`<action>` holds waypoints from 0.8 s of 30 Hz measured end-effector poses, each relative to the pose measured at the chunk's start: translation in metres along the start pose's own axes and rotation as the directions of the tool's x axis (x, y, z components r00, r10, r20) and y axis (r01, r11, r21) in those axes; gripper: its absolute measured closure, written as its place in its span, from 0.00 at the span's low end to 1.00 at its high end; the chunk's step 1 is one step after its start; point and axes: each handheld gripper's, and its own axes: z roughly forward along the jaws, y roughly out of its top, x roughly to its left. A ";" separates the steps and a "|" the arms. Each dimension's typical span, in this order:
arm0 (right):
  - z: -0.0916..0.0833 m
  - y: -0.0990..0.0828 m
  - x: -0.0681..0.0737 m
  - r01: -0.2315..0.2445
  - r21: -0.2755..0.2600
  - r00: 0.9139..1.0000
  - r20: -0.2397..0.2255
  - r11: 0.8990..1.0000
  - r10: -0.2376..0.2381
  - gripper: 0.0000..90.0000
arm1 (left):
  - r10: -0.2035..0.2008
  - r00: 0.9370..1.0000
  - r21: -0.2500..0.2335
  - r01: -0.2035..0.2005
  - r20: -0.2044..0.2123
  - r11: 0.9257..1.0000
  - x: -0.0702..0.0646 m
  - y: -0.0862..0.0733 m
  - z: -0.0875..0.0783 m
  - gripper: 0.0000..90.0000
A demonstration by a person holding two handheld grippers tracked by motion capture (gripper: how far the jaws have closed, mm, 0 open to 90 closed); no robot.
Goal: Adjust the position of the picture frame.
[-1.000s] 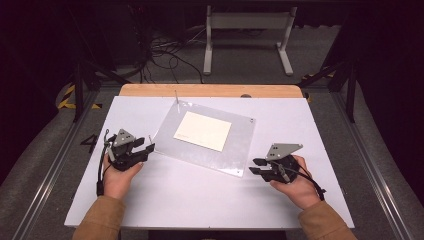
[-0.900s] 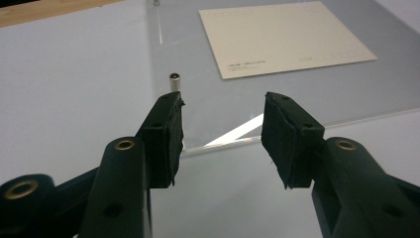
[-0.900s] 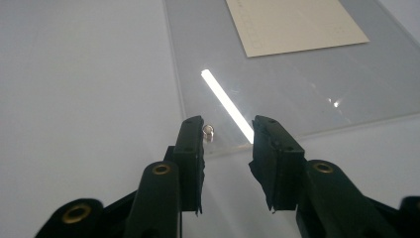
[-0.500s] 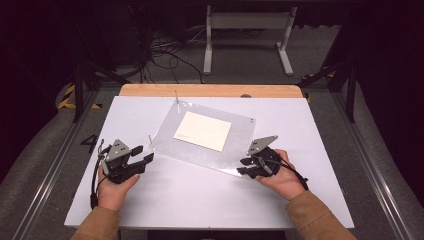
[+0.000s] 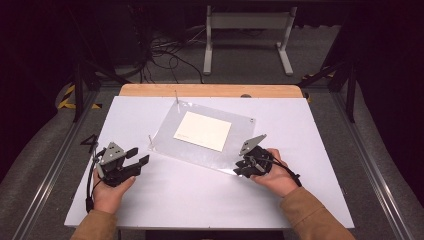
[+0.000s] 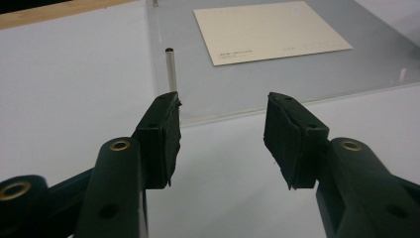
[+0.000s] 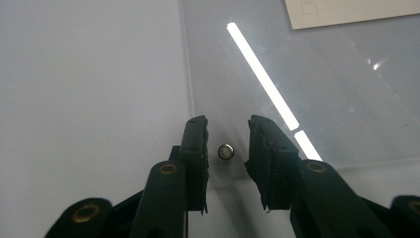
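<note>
The left gripper (image 5: 137, 157) is waiting on the white table (image 5: 165, 195), its jaws apart and gripping nothing, with a pin (image 6: 171, 69) standing just ahead. The clear sheet (image 5: 235, 150) with the card (image 5: 202, 131) is lying in the middle. The right gripper (image 5: 241, 167) has come in to the sheet's near corner, and its jaws have just been closing around a small pin (image 7: 225, 151) without pressing on it. I think it is getting ready to pinch that pin.

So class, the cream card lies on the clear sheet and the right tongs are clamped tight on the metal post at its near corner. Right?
Not quite. The right tongs are not clamped: in the right gripper view the metal post stands between the pads with a gap on each side, though the jaws have just been closing. The cream card does lie on the clear sheet.
</note>
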 end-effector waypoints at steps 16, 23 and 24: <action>0.000 0.002 0.005 0.045 0.017 0.999 -0.015 0.999 -0.045 0.92 | 0.000 1.000 0.004 0.000 0.005 1.000 0.000 -0.001 0.003 0.53; 0.003 0.003 0.034 0.079 0.024 0.994 -0.073 0.997 -0.077 0.92 | -0.006 1.000 0.011 0.006 0.013 1.000 0.001 -0.002 0.003 0.53; 0.003 0.004 0.039 0.080 0.024 0.994 -0.081 0.997 -0.078 0.92 | -0.006 1.000 0.012 0.006 0.008 1.000 0.001 -0.002 0.004 0.53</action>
